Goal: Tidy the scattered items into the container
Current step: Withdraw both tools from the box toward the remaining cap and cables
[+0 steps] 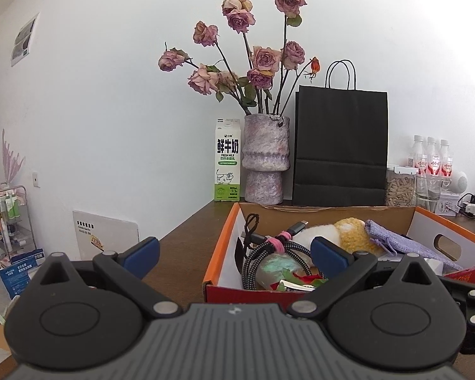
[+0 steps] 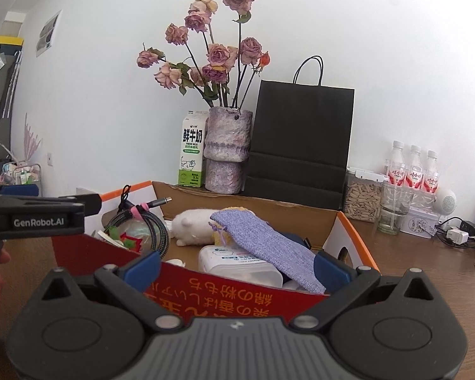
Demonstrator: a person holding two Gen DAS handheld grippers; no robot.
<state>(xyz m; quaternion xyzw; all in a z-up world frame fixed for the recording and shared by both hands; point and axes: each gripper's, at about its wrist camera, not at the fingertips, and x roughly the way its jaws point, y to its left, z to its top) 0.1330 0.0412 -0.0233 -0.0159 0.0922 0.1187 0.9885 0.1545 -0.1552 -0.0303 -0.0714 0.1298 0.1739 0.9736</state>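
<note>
Brown worktop (image 2: 427,253) looking bare, box (image 2: 348,221) brimming, both tools (image 1: 234,253) (image 2: 236,267) hovering wide and empty, likely wrapping up, scanning for strays.

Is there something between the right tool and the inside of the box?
Only the box's own red front wall stands there. The open, empty right tool is just behind and above this wall. Over it the way is free down to the purple pouch and wipes pack.

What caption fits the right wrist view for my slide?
Open right gripper at the cardboard box holding a lilac knit pouch, white plush toy, wipes pack and braided cable.
</note>
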